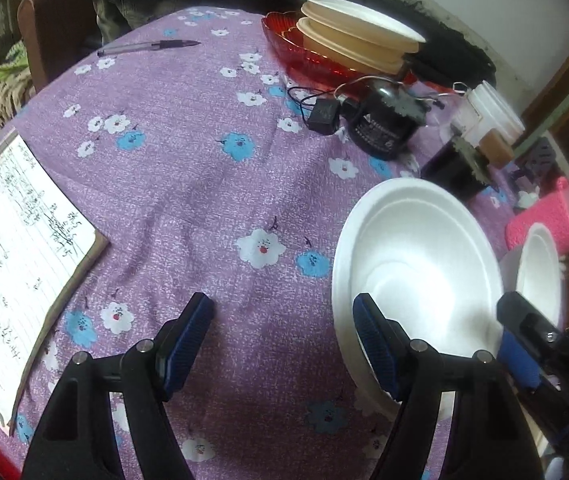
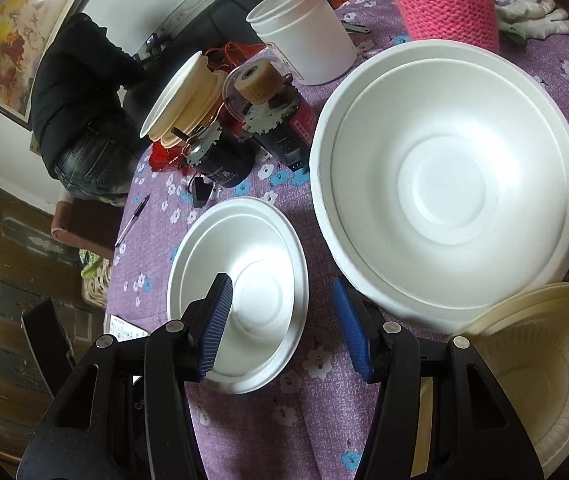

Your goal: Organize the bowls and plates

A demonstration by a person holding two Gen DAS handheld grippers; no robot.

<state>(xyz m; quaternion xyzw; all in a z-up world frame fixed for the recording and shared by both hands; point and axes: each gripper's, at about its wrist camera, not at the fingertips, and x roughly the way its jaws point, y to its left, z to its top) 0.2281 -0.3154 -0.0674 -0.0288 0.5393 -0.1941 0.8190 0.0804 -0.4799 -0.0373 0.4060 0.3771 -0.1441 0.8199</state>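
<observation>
Blue-padded left gripper [image 1: 284,344] spread wide, nothing between the pads; left pad over bare purple floral tablecloth [image 1: 204,200], right pad over the near rim of a small white foam bowl [image 1: 416,264]. Right gripper [image 2: 282,326] also spread, holding nothing: left pad sits over that same small foam bowl [image 2: 240,292], right pad over cloth in the gap between it and a large white foam bowl [image 2: 444,184].

Cream ribbed plastic bowl [image 2: 532,368] at right-wrist lower right, tilted, its rim just beside the large foam bowl. Open handwritten notebook [image 1: 12,260] on the left of the left-wrist view.

Mid-table: black cylindrical motor with wires [image 1: 384,124], small black adapter [image 1: 324,116], white plastic jar [image 2: 304,32], pink knitted sleeve on a container [image 2: 448,4].

Far side: stack of cream bowls topped by a white plate [image 1: 360,28], sitting in a red glass dish [image 1: 292,48]. Ballpoint pen [image 1: 148,46] lies near the far edge. Person in dark jacket and jeans [image 2: 80,120] beyond the table.
</observation>
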